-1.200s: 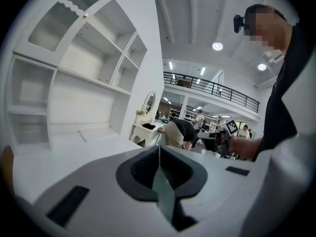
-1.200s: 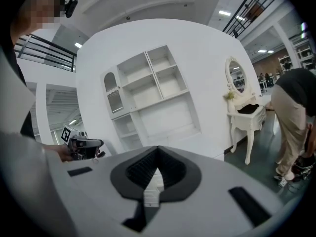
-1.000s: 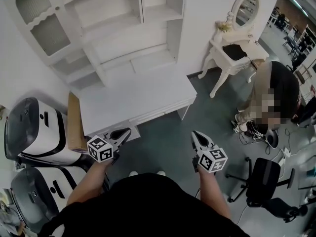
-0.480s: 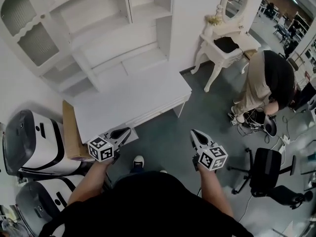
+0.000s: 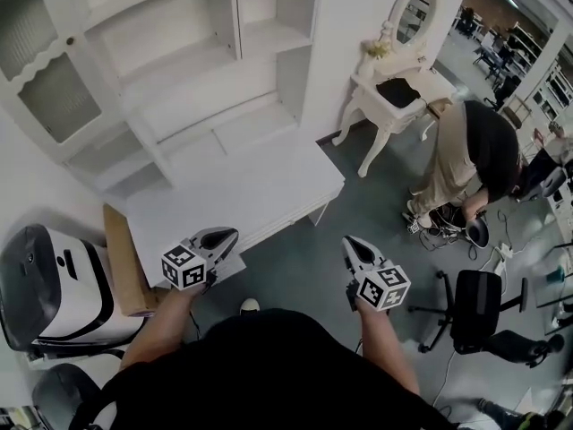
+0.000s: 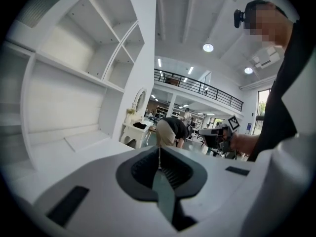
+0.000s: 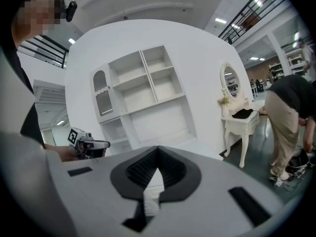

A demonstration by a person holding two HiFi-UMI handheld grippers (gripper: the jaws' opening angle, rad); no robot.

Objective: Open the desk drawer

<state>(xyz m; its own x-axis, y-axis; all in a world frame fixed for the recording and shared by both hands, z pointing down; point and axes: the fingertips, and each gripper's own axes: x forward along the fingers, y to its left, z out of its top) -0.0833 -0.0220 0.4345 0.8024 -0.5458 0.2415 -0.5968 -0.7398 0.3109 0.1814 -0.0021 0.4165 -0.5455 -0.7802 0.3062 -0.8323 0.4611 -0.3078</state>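
A white desk (image 5: 233, 186) with a tall shelf unit (image 5: 179, 70) stands ahead of me. Its drawer front (image 5: 279, 219) runs as a narrow shut strip along the near edge. My left gripper (image 5: 226, 236) hovers at the desk's near left corner, jaws shut on nothing. About a hand's width to the right of the desk, my right gripper (image 5: 350, 244) hangs over the grey floor, shut and empty too. The left gripper view has the left gripper (image 6: 159, 151) pointing across the desk top (image 6: 74, 144). The right gripper (image 7: 158, 149) looks toward the shelf unit (image 7: 148, 90).
A white vanity table with an oval mirror (image 5: 394, 83) stands right of the desk. A person (image 5: 470, 155) bends over beside it, with cables on the floor. A black office chair (image 5: 474, 307) is at the right. White machines (image 5: 49, 280) and a cardboard panel (image 5: 118, 258) flank the desk's left.
The desk has drawn nearer in the head view and my left gripper now reaches its front edge. Both grippers stay shut. The person at the right has shifted.
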